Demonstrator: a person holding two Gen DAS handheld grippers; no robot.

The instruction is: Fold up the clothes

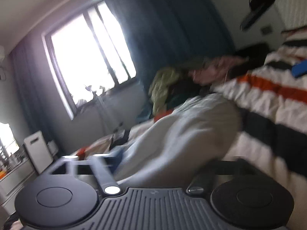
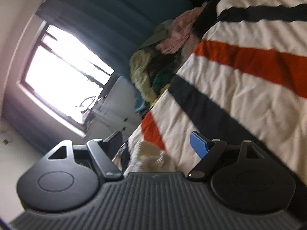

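- Both claws stood apart: left gripper [image 1: 153, 159], right gripper [image 2: 159, 143], neither clamping anything.
- I judged white garment [image 1: 182, 134], twelve o'clock, soft and light; take its edge.

Open right hand-held gripper [image 2: 157, 143] over striped bedspread [image 2: 239, 80]

A bright window [image 2: 65, 76] stands beside a dark blue curtain [image 1: 168, 25], and a white appliance [image 1: 38, 151] stands below by the wall.
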